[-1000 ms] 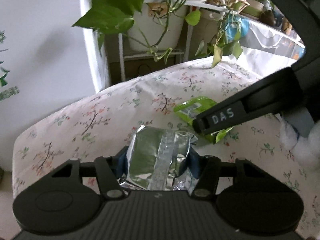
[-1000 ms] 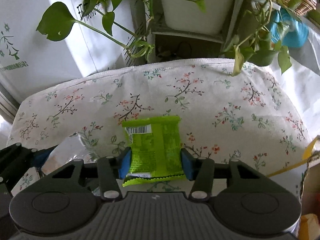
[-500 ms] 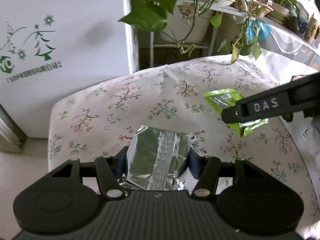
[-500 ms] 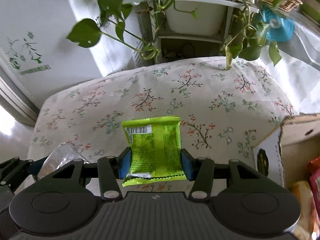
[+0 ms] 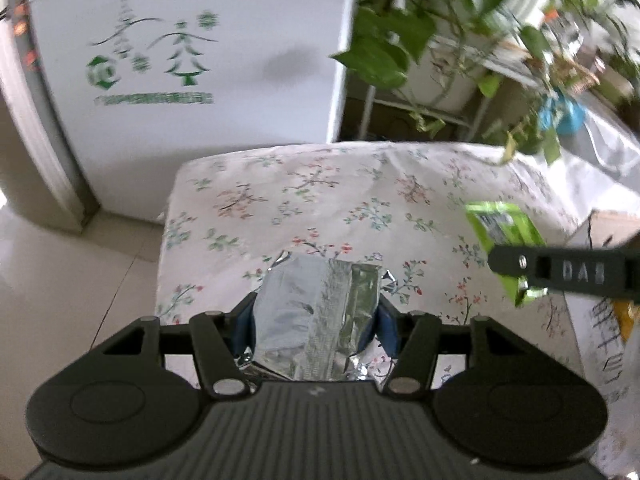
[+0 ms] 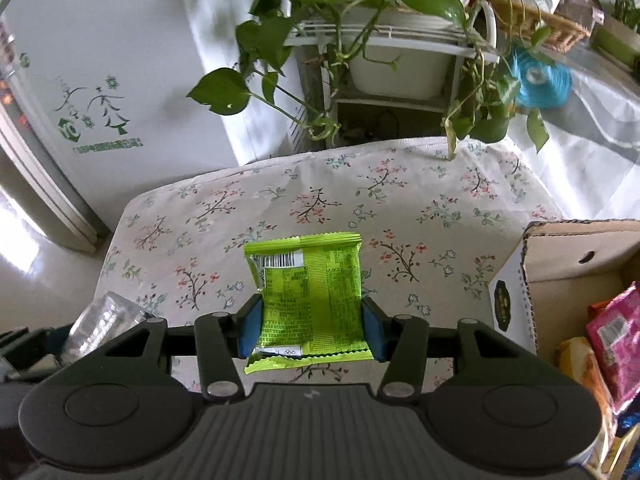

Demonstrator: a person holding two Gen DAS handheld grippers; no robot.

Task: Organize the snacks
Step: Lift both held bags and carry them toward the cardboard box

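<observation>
Holding a shiny silver snack packet point(image 5: 320, 312), my left gripper point(image 5: 318, 320) pinches it above the flowery counter point(image 5: 320, 200). My right gripper point(image 6: 312, 326) pinches a green snack packet point(image 6: 308, 296). At 3 o'clock sits a cardboard box point(image 6: 560, 256) with more snacks.

Two grippers, one silver packet point(image 5: 316, 312), one green packet point(image 6: 310, 296), one cardboard box point(image 6: 568, 256), one desk point(image 6: 400, 200).
</observation>
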